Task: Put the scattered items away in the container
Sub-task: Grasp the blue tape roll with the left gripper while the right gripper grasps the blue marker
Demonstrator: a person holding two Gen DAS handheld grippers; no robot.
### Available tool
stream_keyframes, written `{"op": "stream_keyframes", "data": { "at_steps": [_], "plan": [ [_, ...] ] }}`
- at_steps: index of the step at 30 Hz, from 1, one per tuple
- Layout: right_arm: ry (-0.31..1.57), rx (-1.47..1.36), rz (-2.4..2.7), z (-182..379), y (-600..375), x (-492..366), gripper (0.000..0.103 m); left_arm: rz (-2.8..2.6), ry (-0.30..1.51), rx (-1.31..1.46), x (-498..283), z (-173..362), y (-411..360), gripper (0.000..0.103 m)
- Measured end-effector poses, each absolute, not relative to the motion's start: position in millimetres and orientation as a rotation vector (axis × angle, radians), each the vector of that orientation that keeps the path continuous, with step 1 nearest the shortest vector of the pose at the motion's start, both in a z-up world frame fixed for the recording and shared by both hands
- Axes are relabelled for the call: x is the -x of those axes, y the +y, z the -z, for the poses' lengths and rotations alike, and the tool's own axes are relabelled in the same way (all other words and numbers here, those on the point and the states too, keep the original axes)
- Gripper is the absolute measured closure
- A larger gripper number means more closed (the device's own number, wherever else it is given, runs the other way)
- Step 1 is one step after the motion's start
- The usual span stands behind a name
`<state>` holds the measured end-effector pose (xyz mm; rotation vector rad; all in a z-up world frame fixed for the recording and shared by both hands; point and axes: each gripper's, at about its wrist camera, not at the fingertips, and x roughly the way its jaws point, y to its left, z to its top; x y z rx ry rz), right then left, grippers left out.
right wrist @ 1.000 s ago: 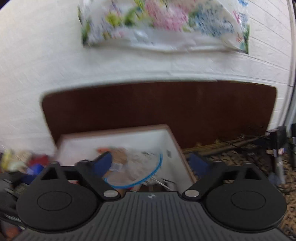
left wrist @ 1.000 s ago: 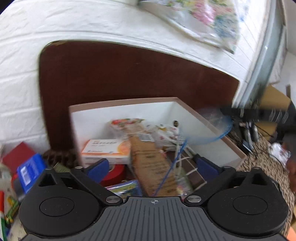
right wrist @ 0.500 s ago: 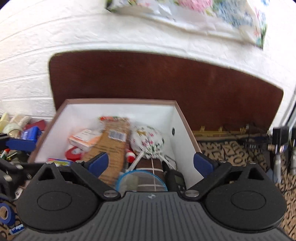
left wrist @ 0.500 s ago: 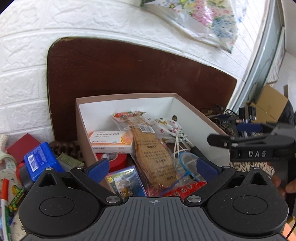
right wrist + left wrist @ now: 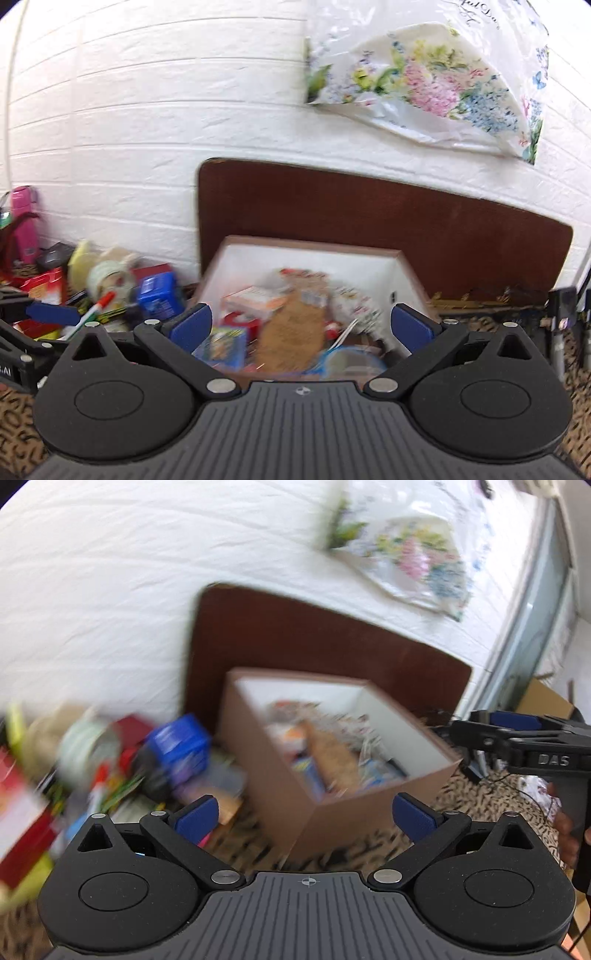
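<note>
A brown cardboard box with white inner walls (image 5: 280, 797) (image 5: 306, 254) stands on a leopard-print cloth and holds several items, among them a brown paper packet (image 5: 291, 336), an orange-and-white carton (image 5: 255, 301) and a clear round lid with a blue rim (image 5: 351, 360). A blue box (image 5: 181, 742) (image 5: 159, 295) lies in the clutter left of it. My left gripper (image 5: 306, 816) is open and empty, in front of the box's near corner. My right gripper (image 5: 301, 326) is open and empty above the box's near edge; it also shows at the right of the left wrist view (image 5: 517, 734).
Left of the box lie tape rolls (image 5: 107, 277), a red-capped marker (image 5: 96, 308), red cartons (image 5: 22, 812) and a pink bottle (image 5: 24, 221). A dark brown board (image 5: 369, 214) leans on the white brick wall behind. Cables and black devices (image 5: 561, 306) lie to the right.
Both grippers pulled back from over the box. The left one swung left, so the box now sits ahead right. The blue-rimmed lid, held a second ago, now lies in the box.
</note>
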<state>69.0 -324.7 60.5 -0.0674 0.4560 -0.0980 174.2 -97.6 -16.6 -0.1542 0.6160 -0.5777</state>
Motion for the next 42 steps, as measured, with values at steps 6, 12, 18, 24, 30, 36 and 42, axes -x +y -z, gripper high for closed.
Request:
{"op": "stream_keyframes", "data": {
  "at_steps": [6,12,18,24,30,36,42],
  "plan": [
    [0.487,0.066,0.082,-14,-283,-40,0.001,0.461,0.681,0.203,-133,59,-52,0.000],
    [0.684,-0.090,0.047,63,-248,-39,0.001,0.351,0.764,0.260,-128,94,-29,0.001],
    [0.765,-0.158,0.022,93,-224,-48,0.001,0.273,0.756,0.245,-139,107,-27,0.003],
    [0.748,-0.140,0.044,92,-218,-59,0.001,0.247,0.802,0.246,-158,123,-32,0.015],
    [0.750,-0.169,0.071,99,-218,-75,0.002,0.238,0.806,0.240,-170,127,-32,0.016],
    [0.783,-0.188,0.042,107,-213,-90,0.009,0.227,0.802,0.169,-174,128,-38,0.028],
    [0.769,-0.139,0.015,105,-206,-91,0.013,0.291,0.803,0.186,-167,123,-39,0.064]
  ]
}}
